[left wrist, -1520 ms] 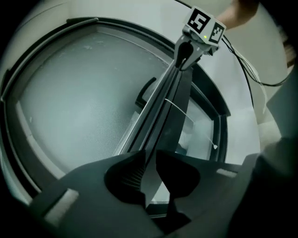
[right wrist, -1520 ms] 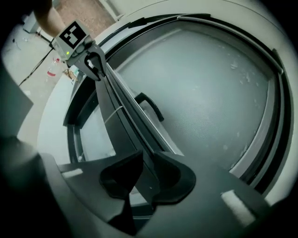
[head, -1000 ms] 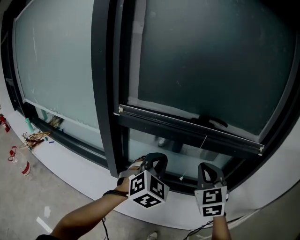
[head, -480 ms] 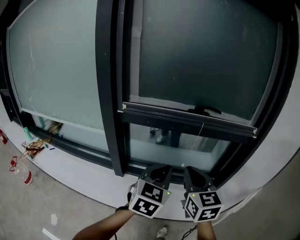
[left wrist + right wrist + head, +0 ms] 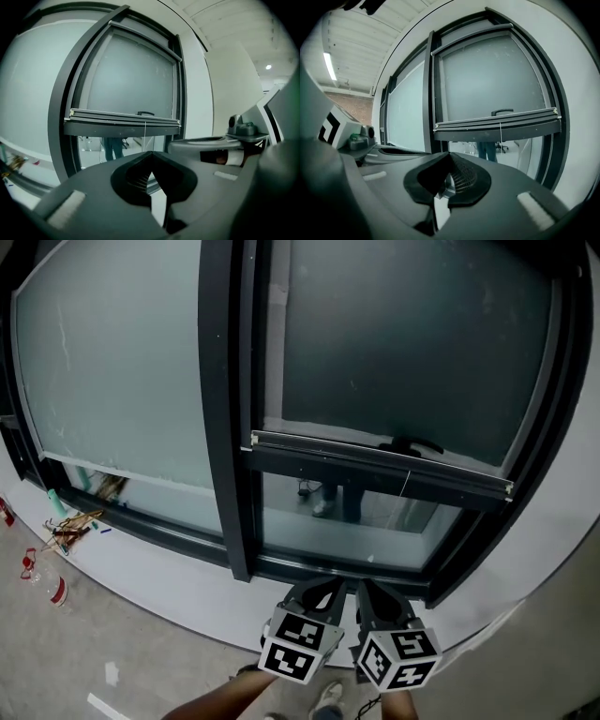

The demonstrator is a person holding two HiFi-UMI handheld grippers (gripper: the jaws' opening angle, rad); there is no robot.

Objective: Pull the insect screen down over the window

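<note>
The insect screen (image 5: 412,343) covers the upper part of the right window. Its bottom bar (image 5: 375,465) hangs partway down, with a black handle (image 5: 410,444) on it and a thin cord (image 5: 405,486) below. A gap of bare glass stays under the bar. My left gripper (image 5: 323,587) and right gripper (image 5: 364,587) sit side by side low in the head view, below the window, both shut on nothing. In the left gripper view the bar (image 5: 122,117) lies well beyond my shut left gripper (image 5: 151,154). The right gripper view shows the bar (image 5: 497,123) far past my shut right gripper (image 5: 451,157).
A dark mullion (image 5: 225,409) separates the frosted left pane (image 5: 122,381) from the right window. A white curved sill (image 5: 159,568) runs below. Scraps and litter (image 5: 66,526) lie on the floor at left. A person's legs (image 5: 328,498) show through the gap.
Both grippers have drawn back down and away from the window and come close together. The screen bar shows no clear movement in its frame.
</note>
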